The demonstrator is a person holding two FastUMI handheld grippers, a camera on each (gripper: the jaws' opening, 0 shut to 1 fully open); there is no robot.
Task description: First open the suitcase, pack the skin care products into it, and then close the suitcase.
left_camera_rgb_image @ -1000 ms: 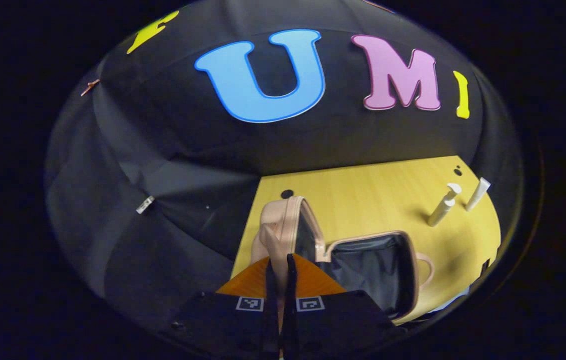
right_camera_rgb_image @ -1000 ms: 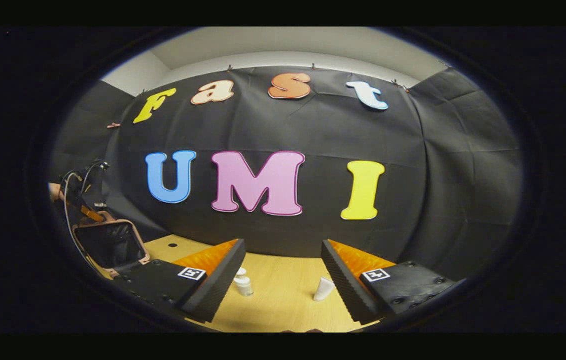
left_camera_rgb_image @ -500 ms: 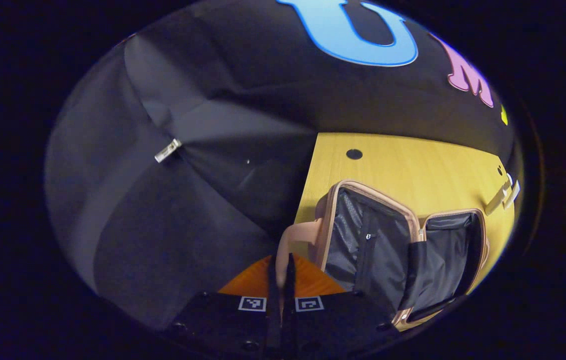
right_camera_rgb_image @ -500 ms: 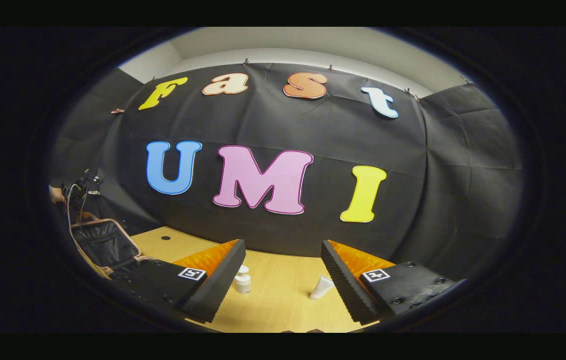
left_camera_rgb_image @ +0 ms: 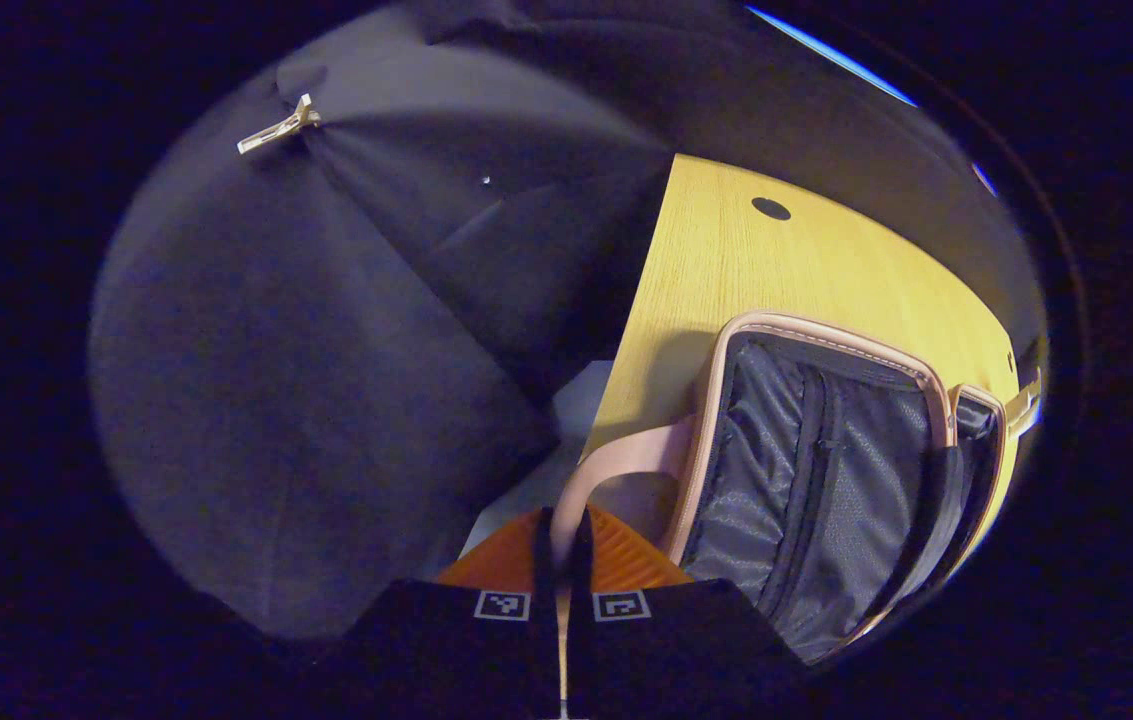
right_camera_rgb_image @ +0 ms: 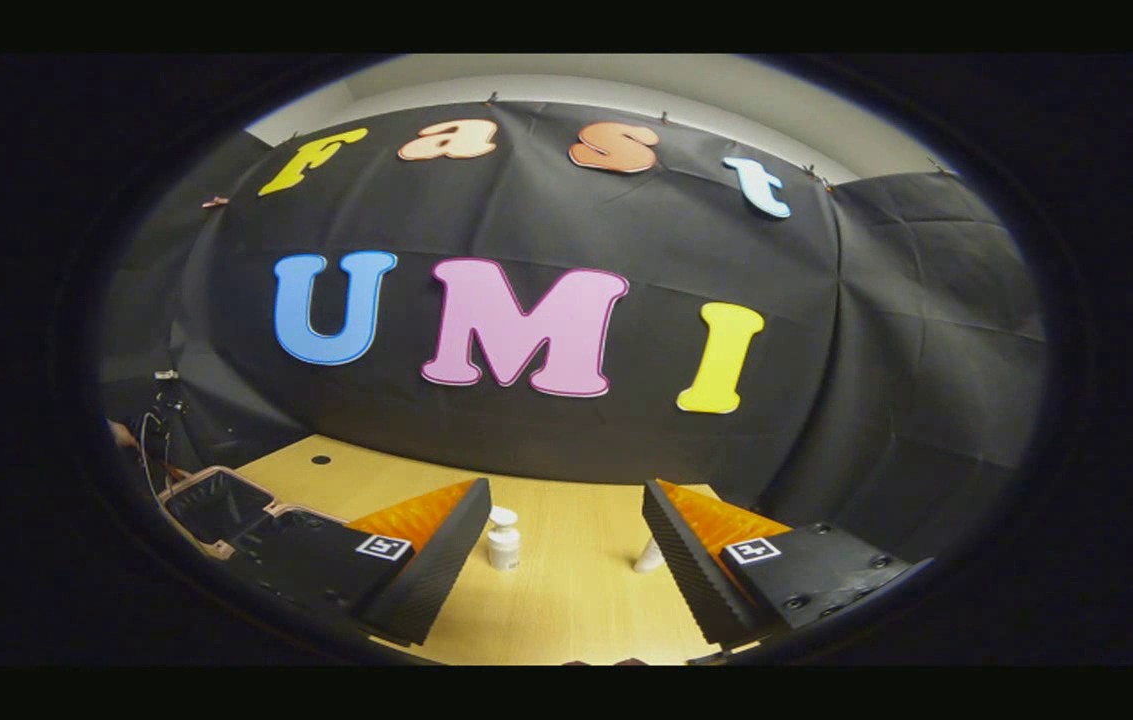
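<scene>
The pink suitcase (left_camera_rgb_image: pixel 726 345) lies open on the wooden table (left_camera_rgb_image: pixel 726 250), its black lining facing up. My left gripper (left_camera_rgb_image: pixel 561 535) is shut on the lid's pink handle (left_camera_rgb_image: pixel 616 460), at the table's left edge. In the right gripper view the suitcase (right_camera_rgb_image: pixel 216 500) sits far left, with the left gripper and a hand (right_camera_rgb_image: pixel 141 440) behind it. My right gripper (right_camera_rgb_image: pixel 561 560) is open above the table. Beyond its fingers stand a white bottle (right_camera_rgb_image: pixel 503 540) and a white tube (right_camera_rgb_image: pixel 648 555), the tube partly hidden by the right finger. The products (left_camera_rgb_image: pixel 1026 405) show at the left gripper view's far right rim.
The table has a round cable hole (left_camera_rgb_image: pixel 771 208) near its back left corner. Black cloth walls close the booth behind and to the left. Bare tabletop (right_camera_rgb_image: pixel 576 610) stretches between the suitcase and the products.
My left gripper has swung the lid by its handle outward and down, from upright to nearly flat. The right gripper has tilted down slightly, staying open.
</scene>
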